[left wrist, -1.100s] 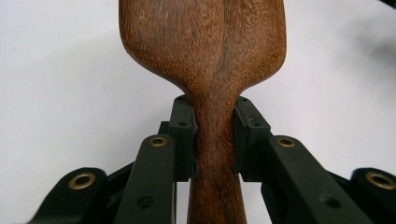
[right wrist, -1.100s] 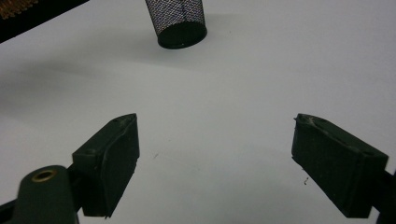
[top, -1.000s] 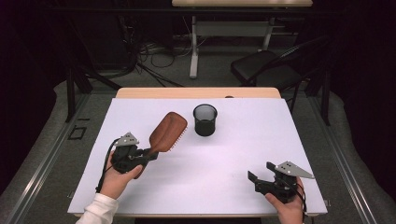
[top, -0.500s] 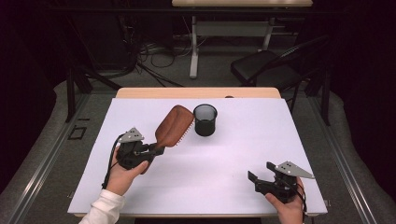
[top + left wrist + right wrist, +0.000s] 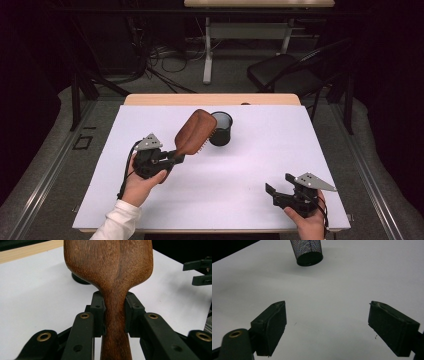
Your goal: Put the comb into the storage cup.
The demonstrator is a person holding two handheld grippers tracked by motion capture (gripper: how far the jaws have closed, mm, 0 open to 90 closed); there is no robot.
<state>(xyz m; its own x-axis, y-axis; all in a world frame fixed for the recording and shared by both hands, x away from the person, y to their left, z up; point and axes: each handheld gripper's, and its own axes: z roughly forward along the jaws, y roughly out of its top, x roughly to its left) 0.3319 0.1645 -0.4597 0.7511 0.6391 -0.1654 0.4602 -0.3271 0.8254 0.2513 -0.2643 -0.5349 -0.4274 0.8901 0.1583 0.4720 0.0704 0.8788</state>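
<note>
A brown wooden hairbrush [image 5: 196, 132] is held up off the white table by its handle, with my left gripper [image 5: 176, 157] shut on it. Its paddle head reaches the rim of a black mesh cup [image 5: 221, 129] standing upright mid-table. In the left gripper view the two pads clamp the hairbrush [image 5: 110, 272] at its neck, and my left gripper [image 5: 114, 312] points toward the cup's base [image 5: 80, 280]. My right gripper [image 5: 277, 187] rests near the table's front right, open with nothing between its pads. My right gripper [image 5: 327, 325] faces the mesh cup [image 5: 308, 251] from afar.
The white table top [image 5: 300, 145] has a wooden strip [image 5: 210, 99] along its far edge. Behind the table stand a black chair [image 5: 285, 75] and a desk leg [image 5: 207, 50] with cables on the floor.
My left hand has carried the hairbrush to the right and up, so its head now reaches the mesh cup. The right gripper has stayed put.
</note>
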